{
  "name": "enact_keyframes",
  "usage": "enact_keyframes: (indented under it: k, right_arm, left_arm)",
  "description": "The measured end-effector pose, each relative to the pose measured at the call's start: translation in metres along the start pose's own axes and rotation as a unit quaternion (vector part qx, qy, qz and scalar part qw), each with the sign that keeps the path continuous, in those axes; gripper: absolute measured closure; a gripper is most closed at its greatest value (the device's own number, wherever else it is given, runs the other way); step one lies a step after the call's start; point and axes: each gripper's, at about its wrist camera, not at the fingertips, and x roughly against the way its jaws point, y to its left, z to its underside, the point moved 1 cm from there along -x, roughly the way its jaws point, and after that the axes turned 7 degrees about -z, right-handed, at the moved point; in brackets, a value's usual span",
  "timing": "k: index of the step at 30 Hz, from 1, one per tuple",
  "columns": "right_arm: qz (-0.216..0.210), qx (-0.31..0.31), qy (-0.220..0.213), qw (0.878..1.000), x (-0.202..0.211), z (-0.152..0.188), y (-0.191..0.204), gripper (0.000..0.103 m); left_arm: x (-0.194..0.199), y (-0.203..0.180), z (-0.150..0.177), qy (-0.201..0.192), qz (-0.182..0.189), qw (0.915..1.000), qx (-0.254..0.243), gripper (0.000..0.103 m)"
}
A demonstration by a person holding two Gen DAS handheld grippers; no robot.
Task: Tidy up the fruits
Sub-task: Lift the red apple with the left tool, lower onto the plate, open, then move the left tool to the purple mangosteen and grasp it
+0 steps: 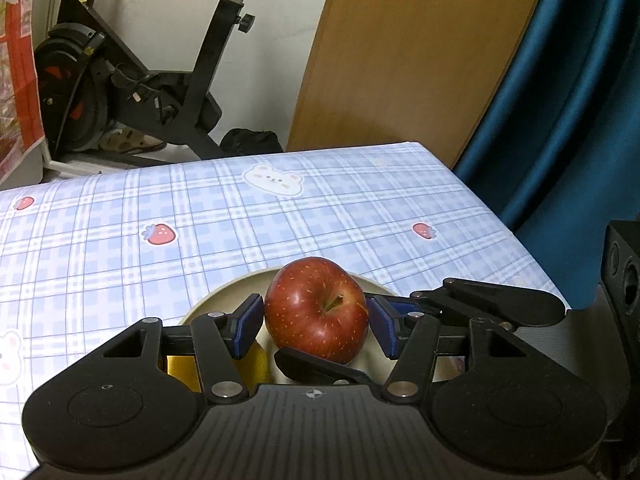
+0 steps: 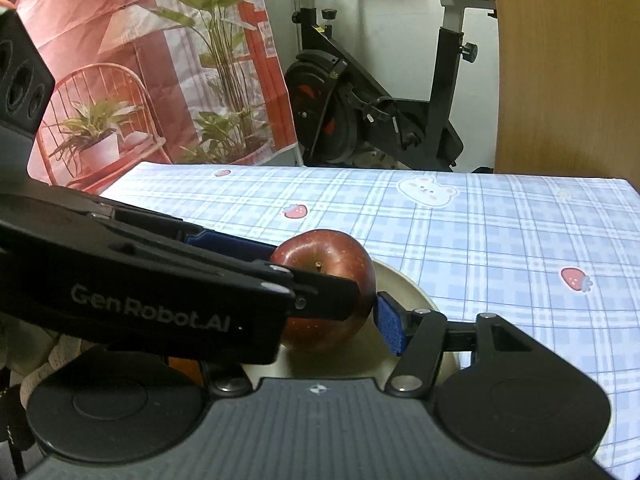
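**One apple on the plate, two grippers around it**

One red apple [image 1: 316,310] sits stem-up on a cream plate [image 1: 224,294] near the front edge of a tabletop [image 1: 280,224] spread with a blue plaid cloth printed with strawberries and bunnies. No other fruit shows in either wrist view, so as far as these frames go the apple looks to be at its resting place; whether more fruit waits out of frame cannot be told. A yellow object [image 1: 252,364] peeks out under the left linkage, too hidden to name.

The left hand-held gripper [image 1: 316,320] is level with the fruit and straddles it, blue pads [image 1: 250,326] on either side. One pad lies against the apple's skin or a hair off it; the other shows a thin gap. The jaws look spread about the fruit rather than clamped, which suggests a release just made or a grasp not yet closed.

The right hand-held gripper [image 2: 332,320] points at the same apple [image 2: 336,264] from beside its partner, low over the plate [image 2: 404,284]. Only one of its blue pads [image 2: 390,326] shows, just beside the fruit; the other finger is hidden behind the left tool's body, which crosses the view diagonally, so whether this pair is apart or together cannot be told.

Beyond the tabletop stand an exercise bike [image 2: 380,120], a printed backdrop of potted plants [image 2: 160,80], a wooden panel [image 1: 412,52] and a blue curtain [image 1: 560,100].
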Motion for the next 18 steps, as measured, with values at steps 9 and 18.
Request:
enact_keyframes:
  k: [9, 18]
  right_arm:
    - [0.024, -0.008, 0.004, 1.000, -0.003, -0.002, 0.002, 0.041]
    - [0.030, -0.010, -0.027, 0.999, 0.034, -0.008, 0.022, 0.040]
  left_arm:
    - [0.011, 0.004, -0.002, -0.009, 0.010, 0.9998, 0.012, 0.042]
    - [0.074, 0.022, 0.002, -0.055, 0.029, 0.9978, 0.022, 0.042]
